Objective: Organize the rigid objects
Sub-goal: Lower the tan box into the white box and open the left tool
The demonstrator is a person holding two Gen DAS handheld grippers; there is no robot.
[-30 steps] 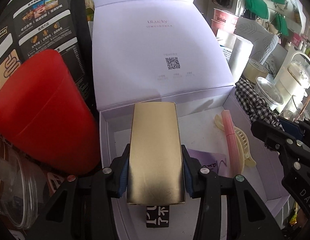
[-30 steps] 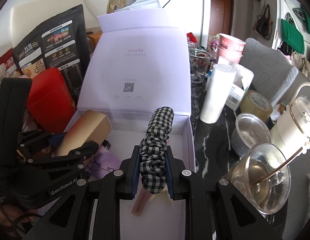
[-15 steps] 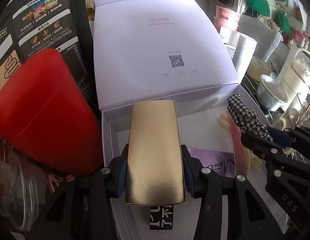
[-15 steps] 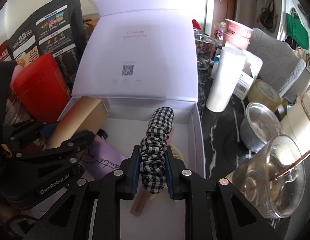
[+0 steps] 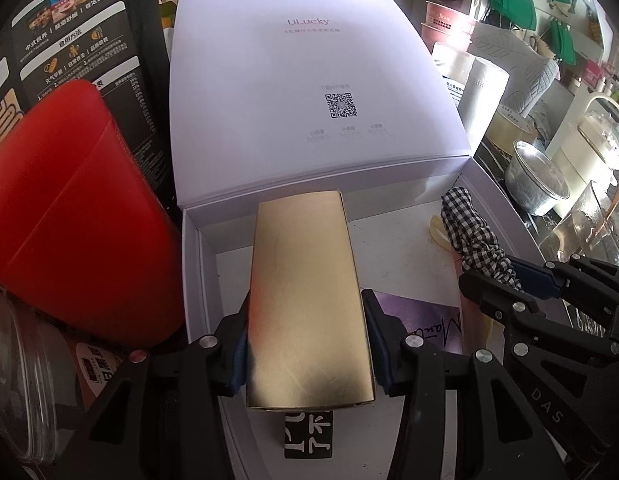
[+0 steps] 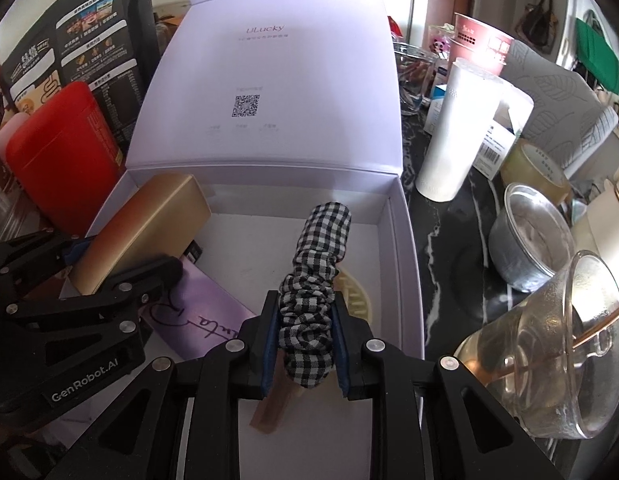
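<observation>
Lowering two items into an open white box (image 6: 405, 248) — already holding a purple card (image 6: 213, 312) and a cream comb (image 6: 355, 296). Left gripper (image 5: 307, 350) easing open around a gold box (image 5: 305, 296); right gripper (image 6: 305, 344) pinching a checkered scrunchie (image 6: 313, 280). Sitting on a cluttered dark marble counter (image 6: 449, 264).

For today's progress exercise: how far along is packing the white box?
Done: a purple card and cream comb lie in the white box. In hand: left gripper, jaws opening, around the gold box; right gripper holds the checked scrunchie. Left: setting both down.
</observation>
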